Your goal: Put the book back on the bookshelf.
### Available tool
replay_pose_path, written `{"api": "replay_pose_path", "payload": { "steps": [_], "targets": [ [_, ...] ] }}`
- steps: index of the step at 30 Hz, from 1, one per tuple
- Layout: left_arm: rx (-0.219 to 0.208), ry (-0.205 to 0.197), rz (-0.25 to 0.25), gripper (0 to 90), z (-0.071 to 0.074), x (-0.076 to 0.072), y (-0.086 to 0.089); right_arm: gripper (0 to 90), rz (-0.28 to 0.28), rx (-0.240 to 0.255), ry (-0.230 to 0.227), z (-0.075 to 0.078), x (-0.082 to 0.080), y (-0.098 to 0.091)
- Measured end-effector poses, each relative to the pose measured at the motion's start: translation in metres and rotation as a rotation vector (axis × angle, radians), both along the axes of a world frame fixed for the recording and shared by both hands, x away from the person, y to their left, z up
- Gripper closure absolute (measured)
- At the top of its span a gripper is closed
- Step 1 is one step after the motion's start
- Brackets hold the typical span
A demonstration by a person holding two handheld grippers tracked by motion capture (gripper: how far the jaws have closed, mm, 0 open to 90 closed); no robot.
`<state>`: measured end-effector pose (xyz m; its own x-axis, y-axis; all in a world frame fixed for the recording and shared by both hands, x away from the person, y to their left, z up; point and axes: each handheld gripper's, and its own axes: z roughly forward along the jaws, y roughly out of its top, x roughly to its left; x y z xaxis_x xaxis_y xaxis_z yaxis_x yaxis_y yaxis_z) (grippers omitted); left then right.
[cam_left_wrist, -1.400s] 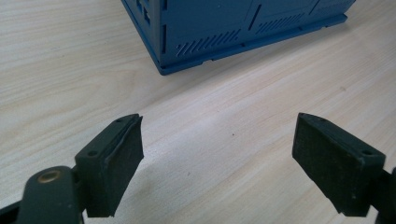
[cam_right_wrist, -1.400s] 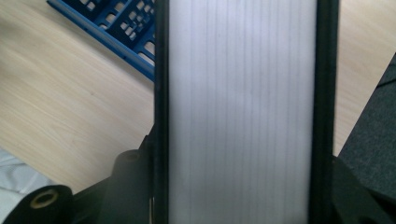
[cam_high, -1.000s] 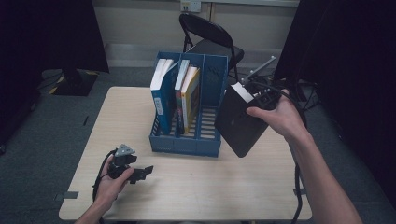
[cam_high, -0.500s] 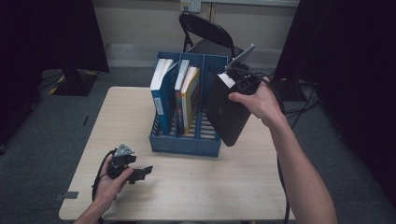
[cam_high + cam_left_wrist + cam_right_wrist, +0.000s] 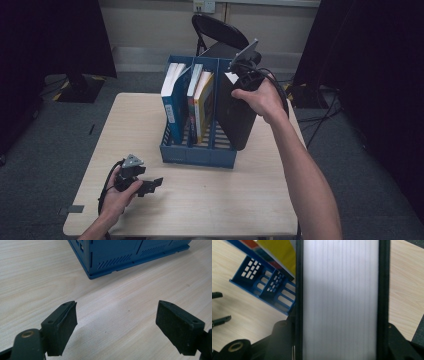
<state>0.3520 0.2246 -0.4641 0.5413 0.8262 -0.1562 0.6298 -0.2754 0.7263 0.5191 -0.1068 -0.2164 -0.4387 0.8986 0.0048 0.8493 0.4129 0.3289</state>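
Filing step in hand: right gripper (image 5: 239,75) clamps the black book (image 5: 239,117) above the blue file rack (image 5: 197,152), rightmost slot. Next, I judge, it needs squaring and lowering. Left gripper (image 5: 150,186) rests on the desk (image 5: 210,200), jaws apart, empty.

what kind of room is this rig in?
Probably an office or lab corner fitted for recording: a small wooden table with a blue file rack of books, a folding chair behind, dark curtains at the sides.

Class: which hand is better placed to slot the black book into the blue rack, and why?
Right. The right gripper already clamps the black book over the blue rack, at its right compartment. The left gripper rests open, low on the table.
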Motion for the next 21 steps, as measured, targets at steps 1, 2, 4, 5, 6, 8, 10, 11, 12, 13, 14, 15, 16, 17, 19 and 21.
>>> {"api": "replay_pose_path", "payload": {
  "steps": [1, 2, 4, 5, 6, 8, 10, 11, 12, 13, 14, 15, 16, 17, 19, 21],
  "targets": [
    [0.002, 0.001, -0.006, 16.9, 0.0, 0.0, 0.0, 53.4, -0.013, 0.004, 0.002, -0.001, 0.003, 0.001],
    [0.004, 0.001, -0.009, 16.9, 0.001, 0.0, 0.0, 53.4, -0.027, 0.006, 0.005, -0.001, 0.006, 0.003],
    [0.002, 0.0, -0.009, 16.9, 0.0, -0.001, -0.001, 53.3, -0.039, 0.007, 0.006, -0.001, 0.01, 0.006],
    [-0.002, 0.0, -0.006, 16.9, 0.0, -0.001, -0.001, 53.4, -0.045, 0.016, 0.007, -0.001, 0.012, 0.006],
    [0.002, -0.003, -0.002, 16.9, 0.0, -0.001, -0.001, 53.4, -0.058, 0.027, 0.012, -0.002, 0.015, 0.006],
    [0.008, -0.007, -0.006, 16.9, 0.0, -0.002, -0.001, 53.4, -0.076, 0.013, 0.015, -0.003, 0.019, 0.007],
    [0.017, -0.006, -0.013, 16.9, 0.0, -0.002, -0.002, 53.4, -0.097, 0.01, 0.02, -0.005, 0.023, 0.008],
    [0.019, -0.006, -0.015, 16.9, 0.0, -0.002, -0.002, 53.4, -0.107, 0.017, 0.025, -0.006, 0.026, 0.008],
    [0.016, -0.012, -0.011, 16.9, 0.0, -0.002, -0.003, 53.4, -0.119, 0.024, 0.035, -0.006, 0.029, 0.008],
    [0.016, -0.008, -0.019, 16.9, 0.001, -0.003, -0.004, 53.4, -0.13, 0.032, 0.041, -0.007, 0.032, 0.008],
    [0.018, -0.009, -0.021, 16.9, 0.001, -0.003, -0.004, 53.4, -0.137, 0.03, 0.047, -0.009, 0.035, 0.009],
    [0.025, -0.011, -0.024, 16.9, 0.001, -0.003, -0.004, 53.4, -0.145, 0.024, 0.05, -0.009, 0.037, 0.011],
    [0.031, -0.012, -0.029, 16.9, 0.001, -0.003, -0.004, 53.4, -0.154, 0.016, 0.05, -0.01, 0.039, 0.014],
    [0.032, -0.01, -0.031, 16.9, 0.001, -0.002, -0.004, 53.4, -0.159, 0.007, 0.049, -0.01, 0.041, 0.016],
    [0.033, -0.012, -0.026, 16.9, 0.0, -0.002, -0.004, 53.4, -0.184, 0.018, 0.053, -0.01, 0.046, 0.019],
    [0.027, -0.011, -0.028, 16.9, 0.001, -0.003, -0.004, 53.4, -0.206, 0.014, 0.05, -0.011, 0.049, 0.022]
  ]
}}
